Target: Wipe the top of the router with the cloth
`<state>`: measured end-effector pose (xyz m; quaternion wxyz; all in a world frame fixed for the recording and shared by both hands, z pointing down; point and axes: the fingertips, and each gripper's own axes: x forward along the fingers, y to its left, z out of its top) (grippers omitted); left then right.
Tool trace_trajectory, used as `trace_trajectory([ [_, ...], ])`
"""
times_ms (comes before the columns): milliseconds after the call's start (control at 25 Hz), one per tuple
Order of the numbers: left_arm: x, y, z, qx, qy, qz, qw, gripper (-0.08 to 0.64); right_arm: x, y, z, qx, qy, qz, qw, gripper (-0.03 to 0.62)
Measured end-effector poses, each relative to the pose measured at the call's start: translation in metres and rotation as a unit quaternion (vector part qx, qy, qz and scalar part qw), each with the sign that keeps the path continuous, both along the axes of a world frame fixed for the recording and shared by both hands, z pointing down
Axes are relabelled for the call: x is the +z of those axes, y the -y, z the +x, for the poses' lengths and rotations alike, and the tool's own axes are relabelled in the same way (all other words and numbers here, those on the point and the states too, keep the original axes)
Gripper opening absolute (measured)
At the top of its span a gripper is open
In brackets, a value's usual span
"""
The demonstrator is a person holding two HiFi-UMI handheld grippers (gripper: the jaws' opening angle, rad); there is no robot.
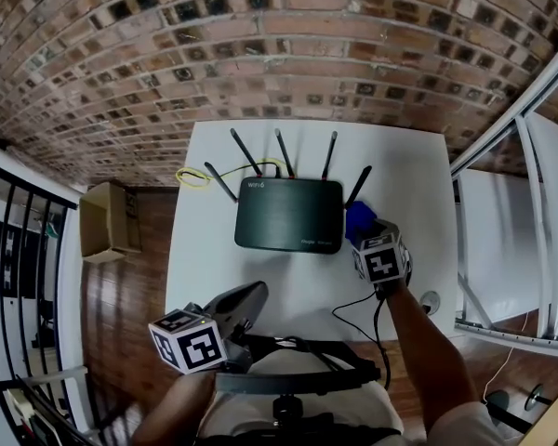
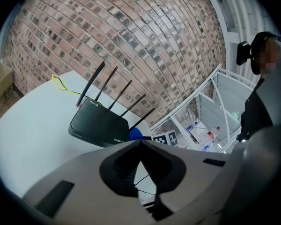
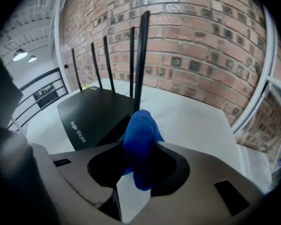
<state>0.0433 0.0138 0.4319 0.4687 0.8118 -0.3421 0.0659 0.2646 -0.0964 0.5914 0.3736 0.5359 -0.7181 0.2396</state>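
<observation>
A black router point(image 1: 288, 214) with several upright antennas lies flat at the back middle of the white table point(image 1: 205, 249). My right gripper point(image 1: 363, 232) is shut on a bunched blue cloth point(image 3: 139, 139), held just off the router's front right corner point(image 3: 93, 111) and next to its rightmost antenna. In the head view the cloth point(image 1: 357, 219) shows between the router and the gripper's marker cube. My left gripper point(image 1: 251, 297) hangs near the table's front edge, left of centre, its jaws shut with nothing in them. It points toward the router point(image 2: 100, 123), well short of it.
A yellow cable point(image 1: 193, 177) loops behind the router at the left. A thin black cable point(image 1: 358, 309) lies on the table's front right. A cardboard box point(image 1: 107, 221) stands on the wooden floor to the left. A white metal frame point(image 1: 530, 156) rises at the right, a brick wall behind.
</observation>
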Motion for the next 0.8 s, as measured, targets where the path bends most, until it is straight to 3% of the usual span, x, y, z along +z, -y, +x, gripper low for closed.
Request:
trace_trajectory([
  [160, 0.003, 0.006, -0.021, 0.012, 0.001, -0.001, 0.9999, 0.026, 0.008, 0.005, -0.020, -0.044, -0.037, 0.014, 0.998, 0.135],
  [320, 0.008, 0.011, -0.045, 0.017, -0.003, -0.010, 0.9998, 0.026, 0.009, 0.000, -0.032, -0.056, -0.051, 0.021, 0.997, 0.135],
  [560, 0.011, 0.018, -0.064, 0.038, -0.010, -0.016, 0.9991, 0.026, 0.009, -0.017, -0.043, -0.049, -0.063, 0.019, 0.997, 0.135],
  [800, 0.014, 0.024, -0.082, 0.051, -0.021, -0.018, 0.9983, 0.026, 0.007, -0.046, -0.058, -0.005, -0.054, 0.003, 0.999, 0.135],
])
